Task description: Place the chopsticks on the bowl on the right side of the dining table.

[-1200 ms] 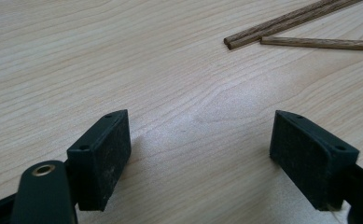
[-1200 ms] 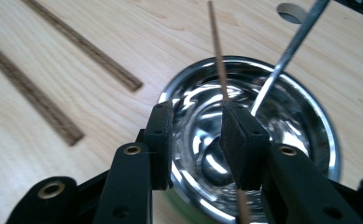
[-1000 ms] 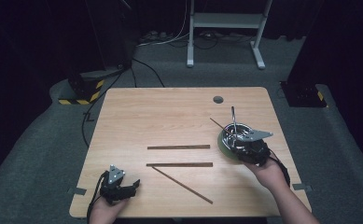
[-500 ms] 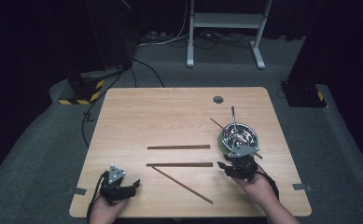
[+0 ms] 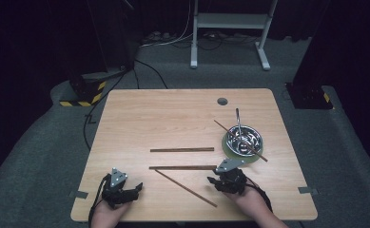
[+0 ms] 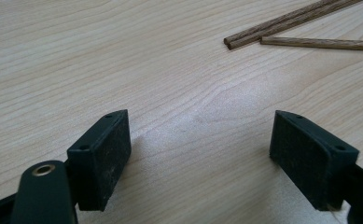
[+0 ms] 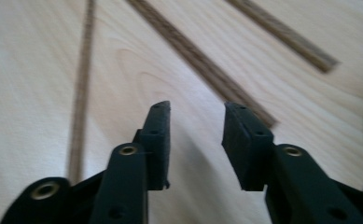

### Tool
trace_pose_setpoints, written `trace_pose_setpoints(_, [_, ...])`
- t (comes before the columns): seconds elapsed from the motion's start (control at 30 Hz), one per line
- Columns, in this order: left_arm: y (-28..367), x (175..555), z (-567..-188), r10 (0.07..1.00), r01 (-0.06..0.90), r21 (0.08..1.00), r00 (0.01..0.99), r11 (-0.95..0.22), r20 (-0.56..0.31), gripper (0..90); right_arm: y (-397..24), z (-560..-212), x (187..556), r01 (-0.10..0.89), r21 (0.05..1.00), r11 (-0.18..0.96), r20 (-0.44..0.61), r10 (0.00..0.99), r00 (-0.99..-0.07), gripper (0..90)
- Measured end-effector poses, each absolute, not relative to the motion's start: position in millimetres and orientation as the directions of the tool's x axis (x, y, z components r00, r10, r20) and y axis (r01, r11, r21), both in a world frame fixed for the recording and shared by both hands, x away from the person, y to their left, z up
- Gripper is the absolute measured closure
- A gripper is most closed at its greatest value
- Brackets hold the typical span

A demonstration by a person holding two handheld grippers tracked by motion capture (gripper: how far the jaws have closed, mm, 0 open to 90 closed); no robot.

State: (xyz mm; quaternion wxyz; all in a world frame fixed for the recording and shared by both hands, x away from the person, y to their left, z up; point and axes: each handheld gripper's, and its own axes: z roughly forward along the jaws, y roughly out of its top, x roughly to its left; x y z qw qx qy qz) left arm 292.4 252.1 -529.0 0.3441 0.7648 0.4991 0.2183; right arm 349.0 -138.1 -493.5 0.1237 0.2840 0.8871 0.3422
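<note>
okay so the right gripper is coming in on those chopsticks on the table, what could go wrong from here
1. The right gripper, jaws part open with nothing between them and just closing a little, nears the middle chopstick's end; that stick meets the diagonal chopstick at its other end, so a nudge may shift both.
2. The chopsticks lie flat on the table, so the pads could scrape wood and slip off.
3. The bowl with its chopstick sits close by; a wide swing might knock it.

The table [image 5: 173, 118] is pale wood with a fine grain, and the chopsticks [image 5: 182, 167] are dark brown. The bowl [image 5: 242, 140] is shiny silver on a pale green plate [image 5: 230, 153]; both grippers [image 5: 223, 182] are black.
</note>
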Motion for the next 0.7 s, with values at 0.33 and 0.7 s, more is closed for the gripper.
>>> trace_pose_setpoints(0.33, [252,292,-529,0.913,0.613,0.744,0.407,-0.265,-0.01,20.4,-96,-497,329,0.363,0.66,0.657,-0.004,0.486,-0.874,68.4])
trace_pose_setpoints(0.7, [252,292,-529,0.912,0.612,0.744,0.41,-0.267,-0.011,20.4,-74,-502,323,0.335,0.643,0.689,-0.003,0.44,-0.898,72.5])
